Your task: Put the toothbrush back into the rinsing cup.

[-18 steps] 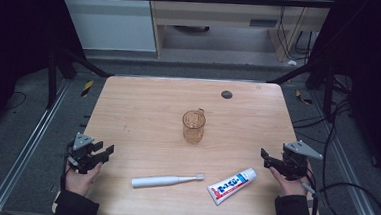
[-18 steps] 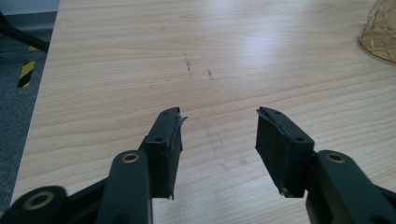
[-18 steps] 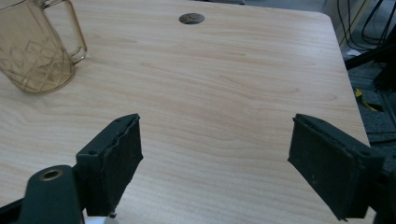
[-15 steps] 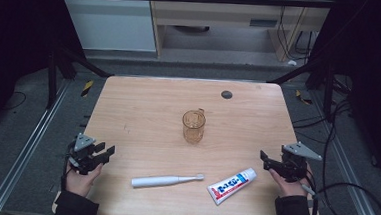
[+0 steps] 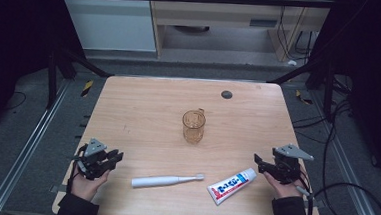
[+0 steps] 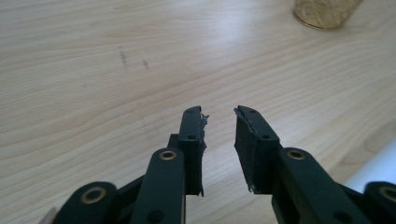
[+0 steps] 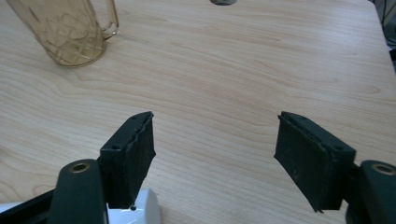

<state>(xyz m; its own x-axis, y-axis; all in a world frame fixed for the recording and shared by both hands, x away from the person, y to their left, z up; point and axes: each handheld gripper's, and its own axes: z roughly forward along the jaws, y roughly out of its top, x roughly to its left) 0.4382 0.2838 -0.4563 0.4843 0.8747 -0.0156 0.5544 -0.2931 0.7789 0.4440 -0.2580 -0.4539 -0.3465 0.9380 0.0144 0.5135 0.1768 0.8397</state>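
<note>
Near the front edge of the desk (image 5: pixel 128 108) lie the brush (image 5: pixel 166 180) and the tube (image 5: pixel 231 185), side by side, each with its long axis running roughly along that edge and tilted a little, the right end farther from the edge.

The right gripper (image 5: pixel 261 163) rests at the front right corner, jaws wide apart and holding nothing. The tube's cap end is just beside it, on its left, so this gripper is much the nearer to the tube.

The left gripper (image 5: pixel 114 157) sits at the front left corner, jaws a little apart and empty; the brush's handle end lies to its right, near but not touching.

Farther back, at the desk's middle, the mug (image 5: pixel 194 126) stands upright, well apart from both grippers.
</note>
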